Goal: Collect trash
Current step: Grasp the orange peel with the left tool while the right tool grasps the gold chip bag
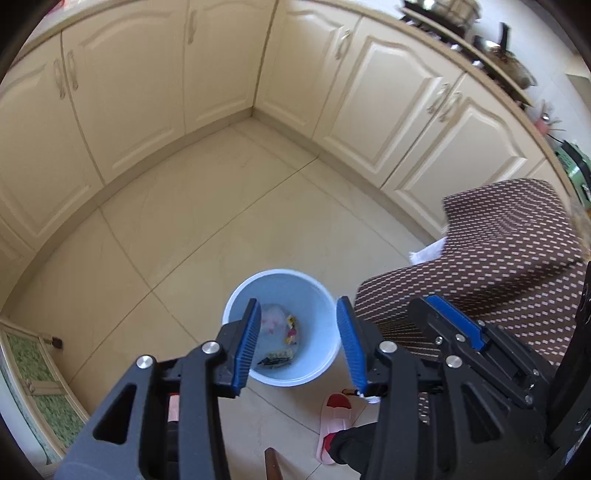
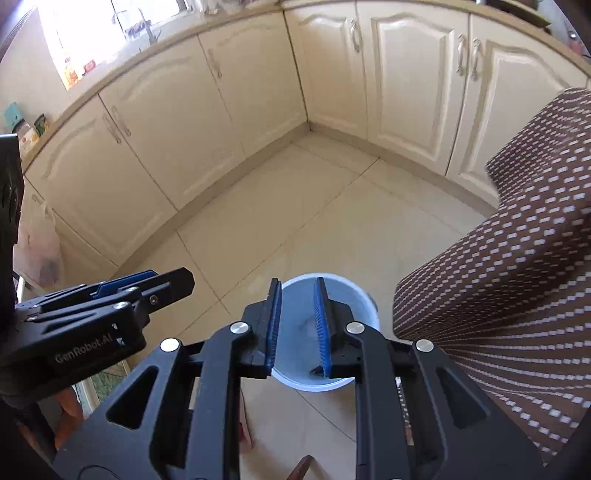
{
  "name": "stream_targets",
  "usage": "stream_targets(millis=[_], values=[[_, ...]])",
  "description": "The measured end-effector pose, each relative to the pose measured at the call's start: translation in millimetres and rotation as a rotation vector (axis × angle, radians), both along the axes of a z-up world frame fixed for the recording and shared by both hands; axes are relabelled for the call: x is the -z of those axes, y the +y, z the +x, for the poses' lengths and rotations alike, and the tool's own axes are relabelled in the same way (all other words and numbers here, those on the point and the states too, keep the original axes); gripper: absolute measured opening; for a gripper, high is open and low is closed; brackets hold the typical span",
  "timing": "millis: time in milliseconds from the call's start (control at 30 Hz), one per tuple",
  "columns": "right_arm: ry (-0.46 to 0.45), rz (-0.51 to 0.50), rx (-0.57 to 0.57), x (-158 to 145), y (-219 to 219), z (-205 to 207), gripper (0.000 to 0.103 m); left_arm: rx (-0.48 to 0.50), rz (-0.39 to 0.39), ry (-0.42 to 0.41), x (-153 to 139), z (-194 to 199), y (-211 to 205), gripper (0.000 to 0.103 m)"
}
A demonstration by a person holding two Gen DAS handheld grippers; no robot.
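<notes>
Blue bin sits on the tiled floor with trash inside; dotted brown cloth hangs beside it; left gripper fingers apart, empty; right gripper fingers slightly apart, empty; cream cupboards behind.

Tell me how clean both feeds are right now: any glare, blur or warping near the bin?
Left wrist view: evenly lit, heavy fisheye bending of the cabinets, patterned brown cloth slightly smeared, trash in the pale blue bin readable. Right wrist view: window at top left blown out white, same curvature, the bin soft and partly hidden by the right claw.
</notes>
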State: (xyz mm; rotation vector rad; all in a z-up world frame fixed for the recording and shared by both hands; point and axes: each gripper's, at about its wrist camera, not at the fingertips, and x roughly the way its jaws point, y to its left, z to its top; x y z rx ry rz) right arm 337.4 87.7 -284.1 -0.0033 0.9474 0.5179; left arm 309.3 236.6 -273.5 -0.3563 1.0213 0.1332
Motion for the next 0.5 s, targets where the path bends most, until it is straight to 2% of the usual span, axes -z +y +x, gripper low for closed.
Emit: stream_targets(millis=[67, 167, 300, 500], values=[[-0.034, 0.013, 0.016, -18.6, -15.2, -7.4, 0.019, 0.025, 0.008, -0.032, -16.6, -3.1, -15.1, 0.042], [-0.100, 0.028, 0.059, -49.4, -46.7, -20.7, 0.026, 0.080, 0.013, -0.097, -46.6, -10.1, -44.0, 0.044], [-0.213, 0.031, 0.158, -93.2, -103.5, -45.5, 0.046, 0.164, 0.014, -0.183, -85.4, -17.4, -93.5, 0.050], [-0.337, 0.029, 0.322, -139.5, -202.2, -82.0, 0.049, 0.312, 0.016, -0.268, -127.8, -20.3, -179.0, 0.057]])
